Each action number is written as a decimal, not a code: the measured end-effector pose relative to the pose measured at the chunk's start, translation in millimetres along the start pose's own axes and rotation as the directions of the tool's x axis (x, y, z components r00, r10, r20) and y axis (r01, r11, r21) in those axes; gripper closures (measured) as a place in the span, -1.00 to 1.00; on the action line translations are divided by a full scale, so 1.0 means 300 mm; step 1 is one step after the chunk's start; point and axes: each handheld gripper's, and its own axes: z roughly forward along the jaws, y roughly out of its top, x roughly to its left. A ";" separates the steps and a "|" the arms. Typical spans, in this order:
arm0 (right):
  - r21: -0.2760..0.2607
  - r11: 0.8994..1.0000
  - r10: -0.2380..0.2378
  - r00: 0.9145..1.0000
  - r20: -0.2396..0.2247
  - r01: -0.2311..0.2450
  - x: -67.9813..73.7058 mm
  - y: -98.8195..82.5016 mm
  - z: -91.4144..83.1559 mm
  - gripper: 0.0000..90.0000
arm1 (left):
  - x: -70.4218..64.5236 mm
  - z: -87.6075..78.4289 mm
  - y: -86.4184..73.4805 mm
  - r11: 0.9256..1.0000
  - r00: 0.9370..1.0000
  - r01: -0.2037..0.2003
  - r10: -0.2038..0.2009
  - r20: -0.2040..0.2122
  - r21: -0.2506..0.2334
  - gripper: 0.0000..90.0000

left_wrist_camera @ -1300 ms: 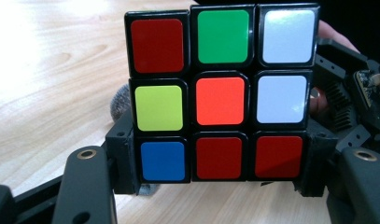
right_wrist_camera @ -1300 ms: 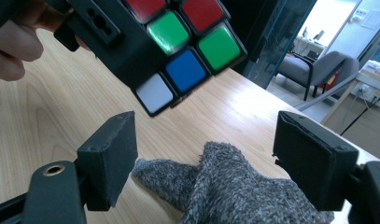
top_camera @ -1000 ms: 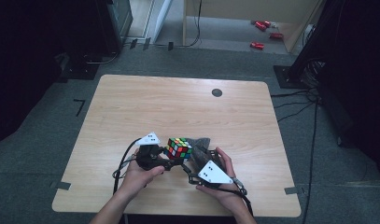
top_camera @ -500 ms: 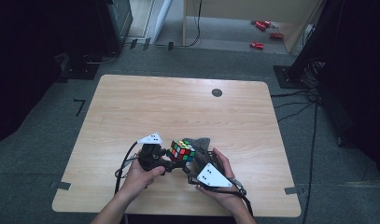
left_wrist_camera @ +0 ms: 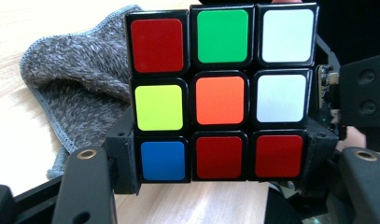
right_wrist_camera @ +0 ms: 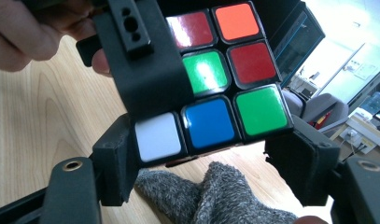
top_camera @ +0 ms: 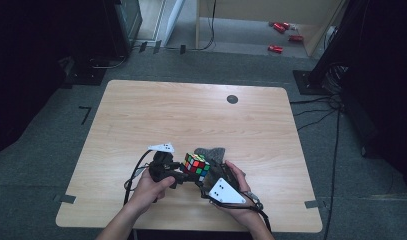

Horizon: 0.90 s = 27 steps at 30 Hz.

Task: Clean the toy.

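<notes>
Left jaws: the left gripper (top_camera: 177,172) pinches the puzzle cube (left_wrist_camera: 220,93); in the left gripper view both black jaws press on the cube's bottom row, one at each side.
Right jaws: the right gripper (top_camera: 207,181) has the cube (right_wrist_camera: 215,79) between its jaws, which have just been closing; in the right gripper view the left jaw touches the cube's white corner tile, while the right jaw stands just beside the green corner tile, and contact there cannot be told.
Cube: held between the two grippers just above the table (top_camera: 191,115), near its front edge, seen in the high view (top_camera: 197,166).
Cube face toward the left gripper: red, green, white on top; yellow, orange, white in the middle; blue, red, red at the bottom.
Cube face toward the right gripper: partly covered by a jaw of the left gripper; red, orange, green, red, white, blue and green tiles are visible.
Cloth: a grey fuzzy cloth (top_camera: 211,152) lies crumpled on the table just behind and under the cube.
Hands: the left hand (top_camera: 150,186) and the right hand (top_camera: 237,190) hold the grippers, forearms coming in from the front edge.
Table: light wood, with a dark round grommet (top_camera: 232,99) near its far edge.
Floor: grey carpet, with red items (top_camera: 276,48) lying well beyond the table.
</notes>
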 end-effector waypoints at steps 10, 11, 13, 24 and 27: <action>-0.006 1.000 -0.024 0.999 -0.024 0.024 0.002 0.001 -0.007 -0.30 | 0.022 -0.009 -0.003 0.999 0.997 0.026 -0.027 0.065 0.025 -0.23; -0.012 1.000 -0.013 0.999 -0.033 0.013 0.001 0.003 -0.008 -0.31 | 0.023 -0.010 -0.004 0.999 0.997 0.024 -0.026 0.069 0.028 -0.22; -0.021 1.000 -0.012 0.999 -0.038 0.011 0.002 0.004 -0.009 -0.33 | 0.024 -0.009 -0.003 0.999 0.997 0.029 -0.031 0.074 0.032 -0.22; -0.020 0.998 -0.065 0.997 -0.047 0.064 0.014 0.009 -0.010 -0.24 | 0.030 0.006 -0.005 0.997 0.995 0.050 -0.055 0.082 0.065 -0.23; -0.006 0.999 -0.048 0.997 -0.052 0.048 0.009 0.008 -0.012 -0.24 | 0.028 0.000 -0.005 0.999 0.998 0.033 -0.035 0.052 0.043 -0.33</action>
